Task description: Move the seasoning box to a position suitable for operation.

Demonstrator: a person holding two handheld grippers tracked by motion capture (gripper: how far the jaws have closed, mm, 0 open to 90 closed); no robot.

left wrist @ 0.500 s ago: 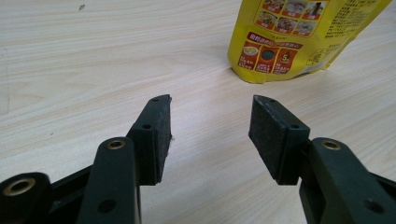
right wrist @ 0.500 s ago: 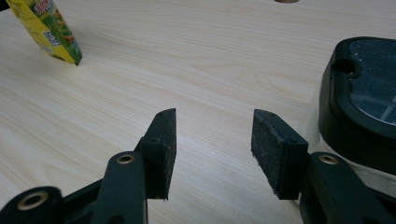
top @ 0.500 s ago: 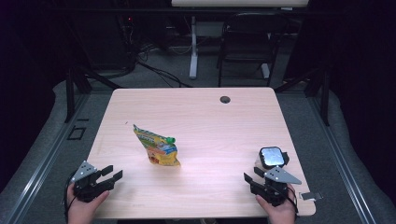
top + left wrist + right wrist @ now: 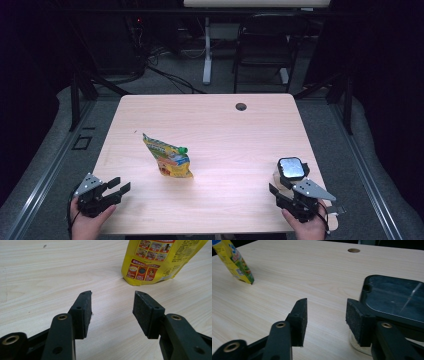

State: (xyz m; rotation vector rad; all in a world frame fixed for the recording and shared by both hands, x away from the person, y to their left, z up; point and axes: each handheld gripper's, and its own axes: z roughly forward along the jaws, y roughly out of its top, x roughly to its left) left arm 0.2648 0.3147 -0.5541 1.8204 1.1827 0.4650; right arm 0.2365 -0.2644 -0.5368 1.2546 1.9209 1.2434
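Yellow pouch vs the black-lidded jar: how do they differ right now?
Place: the yellow pouch sits left of the table's middle; the black-lidded jar sits near the right edge, beside the right tool.
Look: the pouch is printed, with a green cap; the jar has a clear body and a glossy black lid.
Pose: the pouch leans; the jar stands upright.
Shared: neither is gripped; both tools, including the left tool, are open.

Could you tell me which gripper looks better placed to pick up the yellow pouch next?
Probably the left gripper: its open jaws point at the yellow pouch, bare table between. The right gripper sits beside the black-lidded container, farther off.
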